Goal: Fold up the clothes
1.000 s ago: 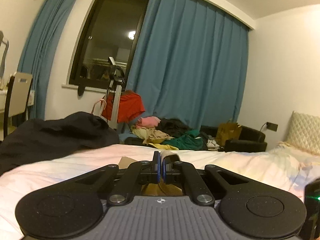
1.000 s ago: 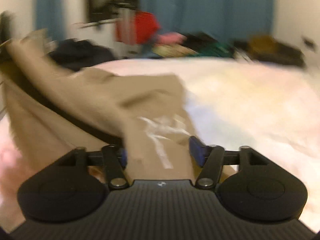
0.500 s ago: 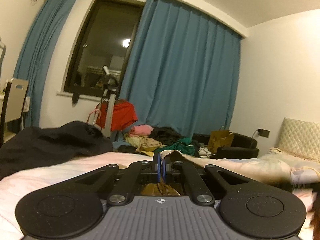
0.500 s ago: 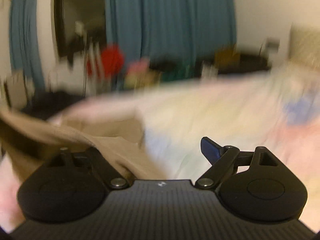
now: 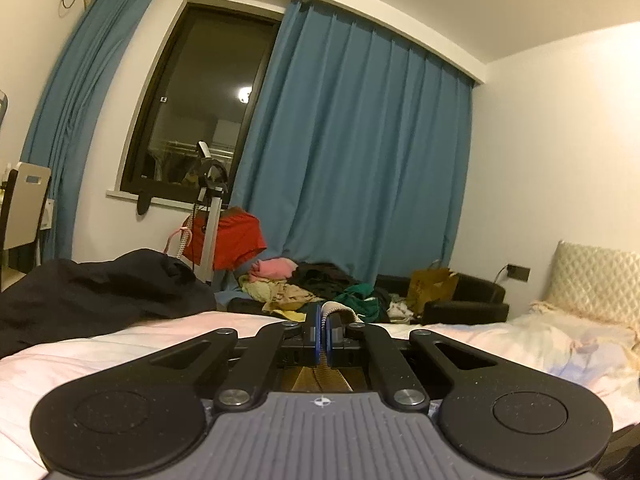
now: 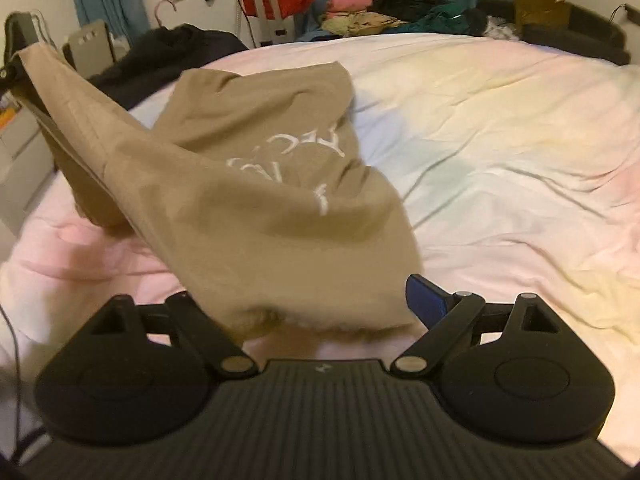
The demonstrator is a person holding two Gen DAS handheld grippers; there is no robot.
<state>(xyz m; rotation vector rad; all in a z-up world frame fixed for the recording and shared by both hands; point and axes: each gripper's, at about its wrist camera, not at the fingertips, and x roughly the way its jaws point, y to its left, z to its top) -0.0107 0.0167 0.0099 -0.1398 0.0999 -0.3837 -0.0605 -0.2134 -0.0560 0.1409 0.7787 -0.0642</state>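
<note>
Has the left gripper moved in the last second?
Yes. The left gripper, shut on the tan shirt, has tilted upward: the window and the clothes pile now sit lower against its fingers, with more ceiling showing.

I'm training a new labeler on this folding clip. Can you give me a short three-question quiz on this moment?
1. True or false: the left gripper is shut on tan cloth.
2. Is the right gripper open or shut?
3. What does the tan shirt partly rest on? A) a chair B) the bed C) the floor

Key: 1. True; ribbed tan fabric sits between its closed fingers. 2. Open; the shirt's hem hangs in front of its spread fingers. 3. B.
</note>
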